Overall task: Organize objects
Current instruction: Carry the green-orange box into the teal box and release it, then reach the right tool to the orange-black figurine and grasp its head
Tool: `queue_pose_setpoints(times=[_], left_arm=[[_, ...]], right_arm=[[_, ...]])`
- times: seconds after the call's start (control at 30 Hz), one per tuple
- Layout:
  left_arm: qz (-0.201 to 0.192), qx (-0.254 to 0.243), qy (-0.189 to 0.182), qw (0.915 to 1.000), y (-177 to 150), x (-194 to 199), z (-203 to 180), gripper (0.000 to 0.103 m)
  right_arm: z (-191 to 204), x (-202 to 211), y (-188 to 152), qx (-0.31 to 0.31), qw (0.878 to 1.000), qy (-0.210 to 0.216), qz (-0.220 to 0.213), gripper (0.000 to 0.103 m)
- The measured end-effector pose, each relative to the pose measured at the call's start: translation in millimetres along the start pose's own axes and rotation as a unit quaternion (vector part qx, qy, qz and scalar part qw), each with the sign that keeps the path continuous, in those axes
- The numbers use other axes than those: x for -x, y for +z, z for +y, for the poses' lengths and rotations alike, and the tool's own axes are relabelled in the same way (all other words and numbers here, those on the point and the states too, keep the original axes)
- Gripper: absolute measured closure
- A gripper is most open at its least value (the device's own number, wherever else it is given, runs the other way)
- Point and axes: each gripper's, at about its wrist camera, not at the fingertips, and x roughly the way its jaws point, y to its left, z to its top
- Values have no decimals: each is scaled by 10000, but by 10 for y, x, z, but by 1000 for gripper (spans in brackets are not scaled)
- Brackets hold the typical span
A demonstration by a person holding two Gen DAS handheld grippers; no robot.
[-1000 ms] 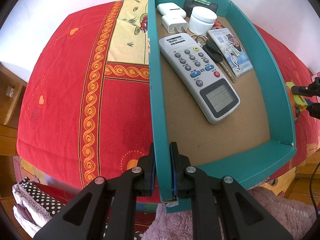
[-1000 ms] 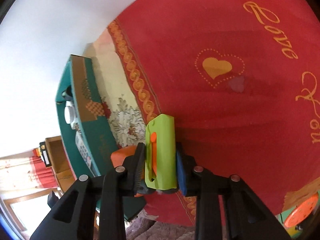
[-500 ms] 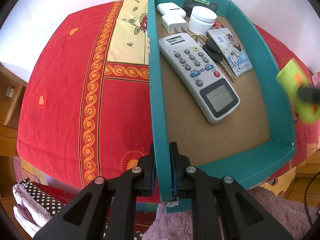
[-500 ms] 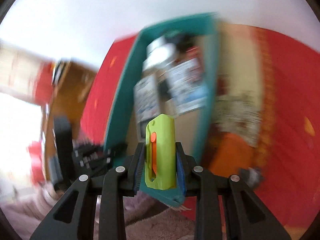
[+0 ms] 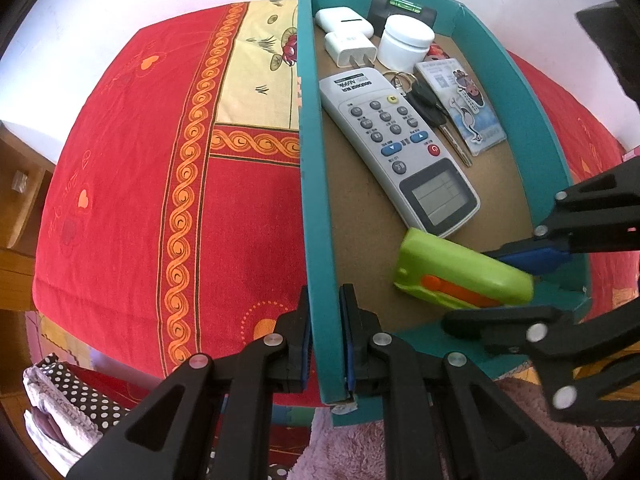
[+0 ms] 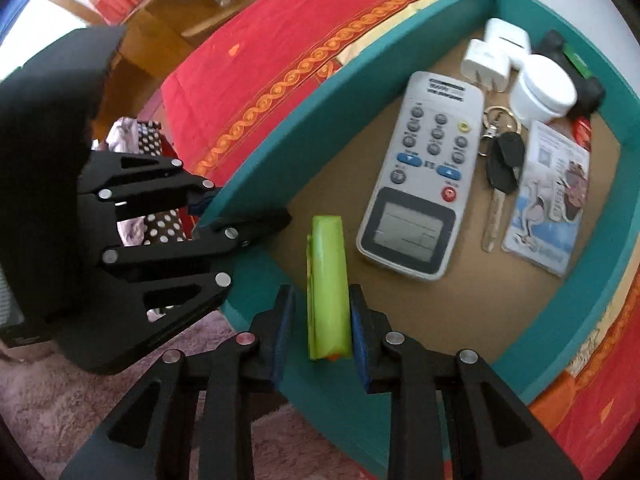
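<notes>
A teal box (image 5: 316, 184) (image 6: 280, 152) lies on the red cloth. It holds a grey remote (image 5: 396, 144) (image 6: 420, 176), keys (image 5: 432, 108) (image 6: 500, 168), a card (image 5: 464, 104) (image 6: 548, 196), a white jar (image 5: 406, 42) (image 6: 544, 88) and white chargers (image 5: 348, 36) (image 6: 492, 52). My left gripper (image 5: 325, 344) (image 6: 208, 210) is shut on the box's left wall. My right gripper (image 6: 320, 320) (image 5: 492, 288) has its jaws parted around a green box cutter (image 5: 460, 272) (image 6: 328, 280), which sits inside the box near the front wall; the left pad stands clear of it.
A red patterned cloth (image 5: 160, 168) covers the table. A wooden shelf (image 6: 192, 12) stands beyond it. A polka-dot bag (image 5: 60, 392) and a pink rug (image 6: 80, 400) lie on the floor below the table's front edge.
My right gripper swung from over the red cloth to inside the box, carrying the green box cutter down near the remote's screen end, and its jaws have parted. The left gripper held still.
</notes>
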Motion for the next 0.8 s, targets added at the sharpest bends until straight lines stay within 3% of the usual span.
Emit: queue_pose_setpoints(times=[0.23, 0.53, 0.8], left_arm=[[-8, -1, -10, 10000, -19, -2, 15, 92], [-9, 2, -14, 10000, -18, -3, 21, 92], [-2, -12, -14, 10000, -17, -3, 25, 92]], right_arm=[[-25, 60, -29, -233, 9996, -100, -137, 63], [-271, 464, -244, -724, 9952, -324, -568, 60], [-420, 885, -662, -1110, 9856, -648, -1102, 58]])
